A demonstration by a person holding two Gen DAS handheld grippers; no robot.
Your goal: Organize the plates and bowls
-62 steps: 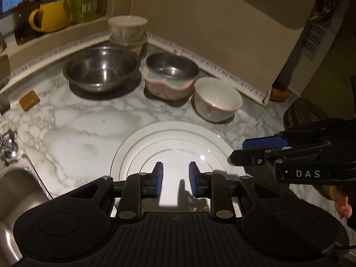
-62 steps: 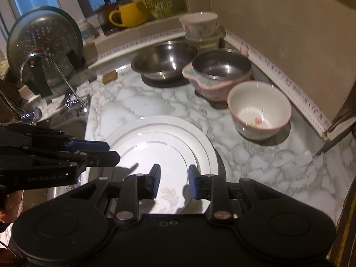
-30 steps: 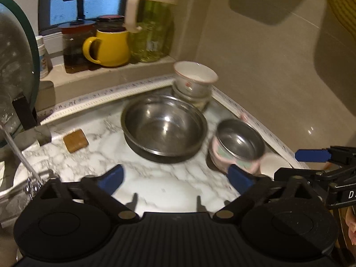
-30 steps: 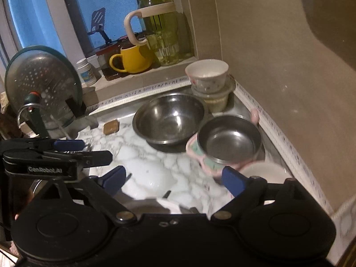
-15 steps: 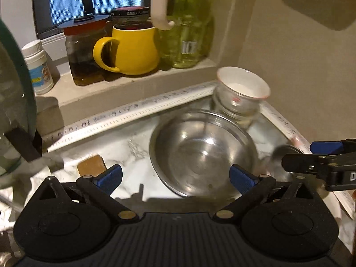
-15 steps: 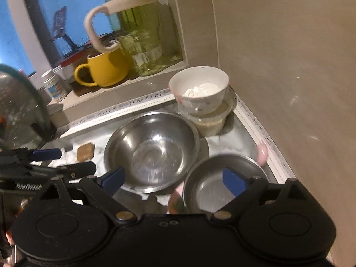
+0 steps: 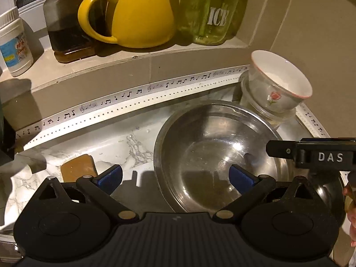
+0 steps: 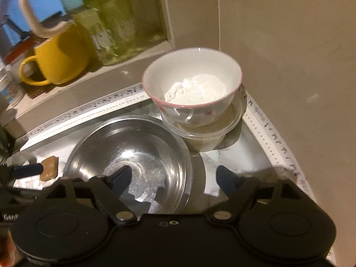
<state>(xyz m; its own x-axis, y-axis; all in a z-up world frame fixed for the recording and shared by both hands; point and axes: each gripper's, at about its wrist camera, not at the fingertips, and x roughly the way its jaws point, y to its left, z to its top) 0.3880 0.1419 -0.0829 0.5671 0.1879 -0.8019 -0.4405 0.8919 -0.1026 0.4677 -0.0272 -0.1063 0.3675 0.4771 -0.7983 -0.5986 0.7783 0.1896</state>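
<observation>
- Broadly, marbled desk [image 7: 124, 142]: carries all the ware; a white strip printed with music notes [image 7: 124, 95] edges it at 12 o'clock, under a sill.
- Steel bowl [image 7: 213, 151]: largest vessel, upright and empty on the desk. In the left wrist view it lies at 3 o'clock of centre; in the right wrist view [image 8: 131, 153], at 7 o'clock of centre.
- Left tongs [image 7: 175, 178]: jaws spread wide, clamped on nothing. The near-left rim of the steel bowl passes between them: one blue pad [image 7: 241, 176] hangs over the bowl's interior, the other over bare desk. Contact with the rim cannot be told.
- Right tongs [image 8: 172, 178]: jaws apart, having just been closing, with nothing pressed. The steel bowl's right rim lies between them, one fingertip [image 8: 121, 178] over the bowl's inside, the other over the desk. Blur hides whether either touches.
- Yellow mug [image 7: 138, 11]: on the sill at 12 o'clock, beside a green glass jug [image 7: 211, 11] lettered ICE and a dark jar [image 7: 64, 31].
- White bowl [image 8: 192, 84]: pink-rimmed, rose motif on its side, holding something white. It sits nested in a clear glass bowl [image 8: 207, 131], at 1 o'clock of the steel bowl in the desk's corner.
- Brown block [image 7: 77, 166]: flat on the desk at 9 o'clock of the steel bowl, just apart from it.
</observation>
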